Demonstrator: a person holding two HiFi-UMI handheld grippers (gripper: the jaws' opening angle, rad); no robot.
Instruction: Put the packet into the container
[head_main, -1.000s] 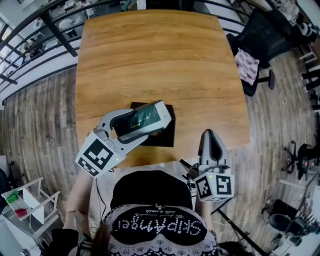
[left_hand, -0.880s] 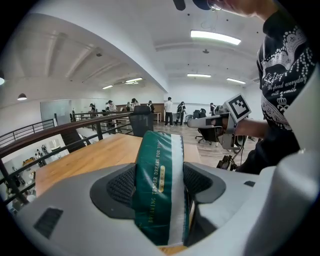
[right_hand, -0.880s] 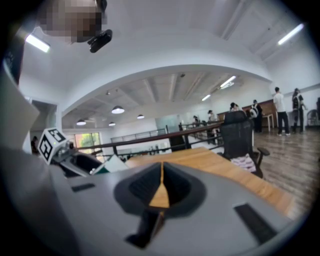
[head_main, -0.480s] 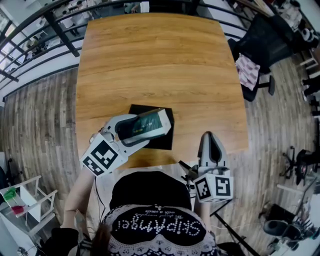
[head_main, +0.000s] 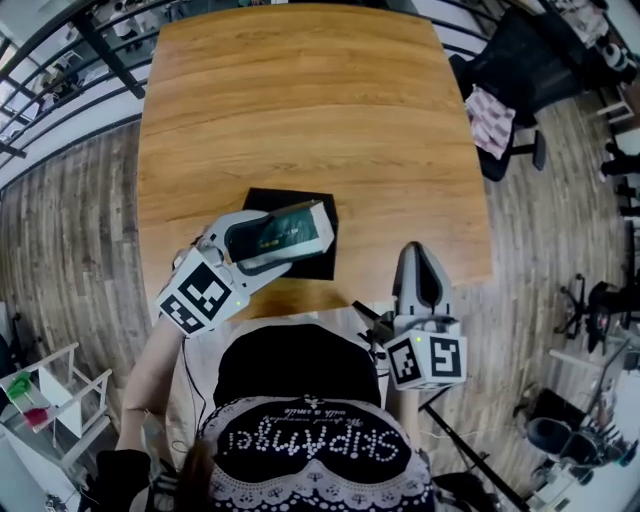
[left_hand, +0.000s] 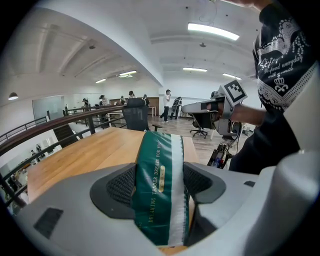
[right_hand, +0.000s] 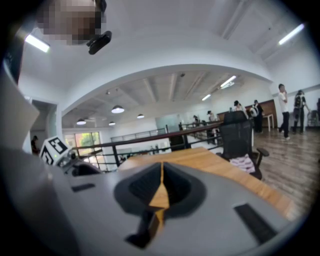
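My left gripper (head_main: 285, 232) is shut on a green packet (head_main: 291, 229) with a white stripe and gold print. It holds the packet just above a black square container (head_main: 318, 262) near the table's front edge. In the left gripper view the packet (left_hand: 161, 184) stands upright, pinched between the two dark pads (left_hand: 120, 185). My right gripper (head_main: 419, 262) hovers at the table's front right edge, jaws shut with nothing between them. In the right gripper view its jaws (right_hand: 161, 186) meet with only a thin slit left.
The wooden table (head_main: 300, 110) stretches away beyond the container. A black office chair (head_main: 520, 75) with a pink cloth stands off the right side. A black railing (head_main: 70, 60) runs along the left and far edges. Wooden floor surrounds the table.
The left gripper and packet stay over the black container, shifted slightly left and up in the picture as the head camera moved. The right gripper has hardly moved.
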